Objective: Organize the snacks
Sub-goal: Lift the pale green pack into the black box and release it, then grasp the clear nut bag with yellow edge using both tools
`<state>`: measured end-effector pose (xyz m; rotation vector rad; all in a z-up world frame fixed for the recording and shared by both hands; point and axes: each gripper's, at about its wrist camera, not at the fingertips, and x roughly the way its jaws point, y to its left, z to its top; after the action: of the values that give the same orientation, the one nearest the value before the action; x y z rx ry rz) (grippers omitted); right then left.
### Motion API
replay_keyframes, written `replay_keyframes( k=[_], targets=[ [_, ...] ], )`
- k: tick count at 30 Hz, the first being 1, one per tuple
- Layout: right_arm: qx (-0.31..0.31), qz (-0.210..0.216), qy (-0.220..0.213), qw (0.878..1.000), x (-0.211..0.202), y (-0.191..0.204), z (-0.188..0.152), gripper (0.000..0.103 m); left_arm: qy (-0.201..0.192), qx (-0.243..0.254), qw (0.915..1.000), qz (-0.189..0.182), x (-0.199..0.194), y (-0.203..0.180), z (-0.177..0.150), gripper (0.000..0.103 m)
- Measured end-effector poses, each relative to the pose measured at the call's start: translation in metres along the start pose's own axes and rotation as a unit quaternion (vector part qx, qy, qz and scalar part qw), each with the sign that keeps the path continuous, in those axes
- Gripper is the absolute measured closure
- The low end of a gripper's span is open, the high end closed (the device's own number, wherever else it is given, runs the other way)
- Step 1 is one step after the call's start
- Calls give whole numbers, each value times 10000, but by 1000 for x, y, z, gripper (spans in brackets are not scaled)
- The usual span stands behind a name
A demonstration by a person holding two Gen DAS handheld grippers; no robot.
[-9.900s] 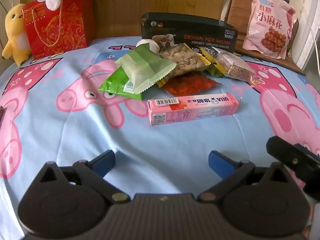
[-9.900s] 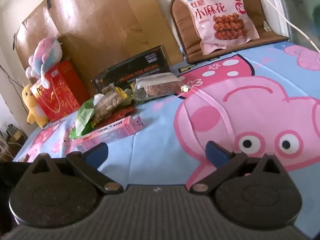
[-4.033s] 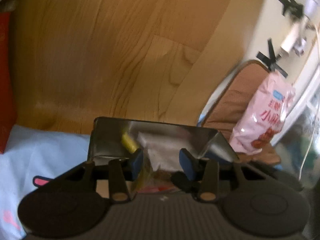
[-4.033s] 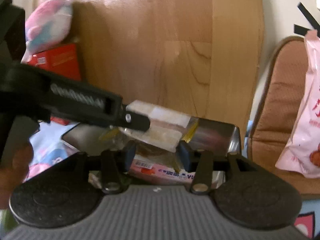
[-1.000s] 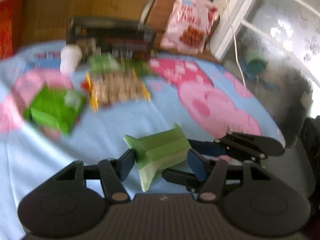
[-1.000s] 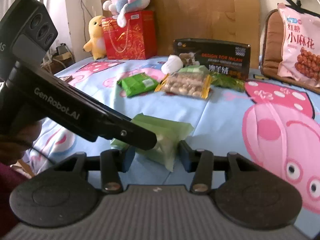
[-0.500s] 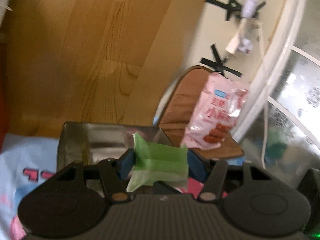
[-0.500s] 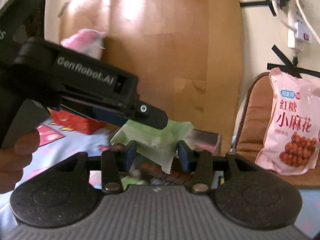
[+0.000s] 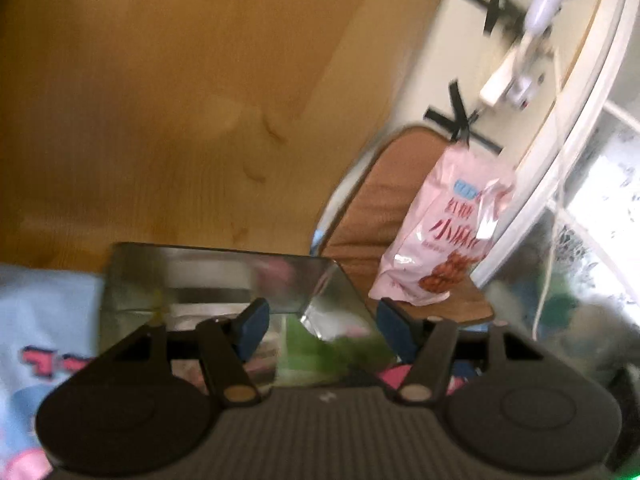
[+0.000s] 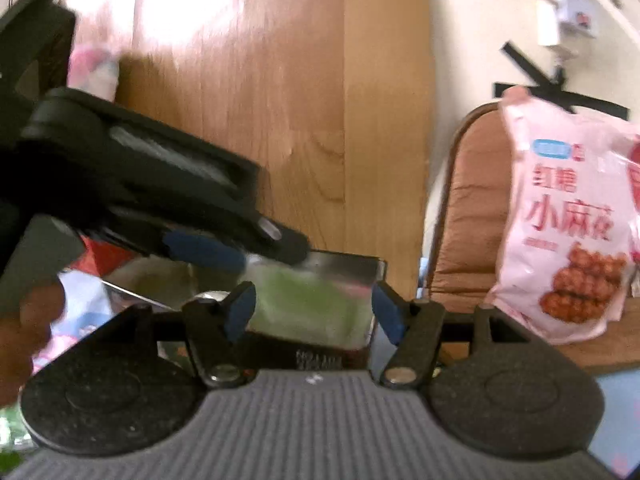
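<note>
Drop-off step is wrapping up w/ both grippers, left (image 9: 320, 334) & right (image 10: 310, 312), hovering w/ fingers spread & gripping nothing, green snack pack (image 10: 308, 306) lying inside foil-lined box (image 9: 224, 280), so next move is probably needing a pull-back toward remaining snacks.

Box (image 9: 224, 276): interior glossy, mirror-like foil finish. Green packet (image 10: 308, 300): smooth plastic film. Pink bag (image 10: 568, 224): glossy plastic. Backboard (image 9: 180, 92): smooth wood grain. Chair cushion (image 9: 384, 204): matt brown cloth.
</note>
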<state>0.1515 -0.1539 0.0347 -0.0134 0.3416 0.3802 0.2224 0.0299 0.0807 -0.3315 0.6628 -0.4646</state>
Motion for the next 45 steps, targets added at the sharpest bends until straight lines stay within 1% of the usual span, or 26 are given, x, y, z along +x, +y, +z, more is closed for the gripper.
replay_keyframes(
  k=[2,3,5,7,9,10,11,12,13,15,16,18,21,22,27,29,31,34,35,38,40,42,44,45],
  targets=[
    [280,173,-15,9995,-25,1,-10,36,-100,-123,9998,-81,-33,10,-11,42],
    [443,382,83,9983,-37,2,-18,36,-107,-222,9997,-66,-49,15,-23,42],
    [580,732,432,9947,-48,9,-34,37,8,-476,9989,32,-67,23,-47,42],
    [663,921,793,9904,-52,17,-51,41,255,-715,9970,120,-73,30,-73,44],
    [718,1098,1113,9851,-51,27,-62,53,492,-710,9959,275,-71,30,-96,44],
    [726,1102,1216,9838,-49,30,-64,56,604,-664,9952,385,-67,28,-105,45],
    [746,1129,1255,9828,-49,33,-66,58,727,-627,9942,490,-63,27,-113,49],
    [775,1132,1277,9823,-49,34,-67,59,842,-653,9929,526,-59,27,-121,58],
    [802,1130,1300,9818,-52,35,-67,61,952,-723,9916,497,-56,28,-129,60],
    [856,1151,1359,9803,-60,34,-69,67,898,-640,9924,548,-61,20,-143,62],
    [906,1178,1401,9789,-65,33,-71,68,934,-554,9928,502,-65,14,-148,62],
    [947,1162,1416,9785,-79,31,-78,68,989,-549,9929,363,-72,6,-158,62],
    [1049,1214,1445,9764,-102,26,-90,68,1011,-349,9938,314,-88,-12,-174,62],
    [1012,1215,1453,9767,-109,27,-92,68,1082,-337,9932,266,-92,-17,-181,62],
    [1004,1314,1485,9750,-150,32,-109,68,1151,-156,9932,120,-119,-37,-214,62],
    [1005,1345,1472,9748,-162,34,-113,68,1142,-102,9934,98,-127,-43,-223,61],
    [839,1366,1448,9764,-171,40,-114,66,1177,-107,9930,70,-133,-45,-226,60],
    [341,1247,1297,9831,-182,50,-112,58,1163,-215,9930,6,-139,-41,-223,56],
    [202,1246,1221,9845,-185,51,-111,53,1113,-230,9935,38,-142,-40,-220,52],
    [-7,1376,1198,9832,-186,53,-111,43,1000,-182,9947,121,-145,-40,-215,48],
    [-293,1383,1204,9826,-185,58,-114,41,1027,-162,9945,98,-143,-42,-214,46],
    [-602,1328,1210,9819,-183,63,-119,35,1120,-126,9936,104,-139,-43,-215,44],
    [-727,1276,1273,9809,-179,64,-123,34,1294,-138,9914,107,-131,-43,-219,44],
    [-726,1256,1340,9803,-177,65,-126,34,1304,-130,9913,108,-129,-44,-221,44]
  ],
)
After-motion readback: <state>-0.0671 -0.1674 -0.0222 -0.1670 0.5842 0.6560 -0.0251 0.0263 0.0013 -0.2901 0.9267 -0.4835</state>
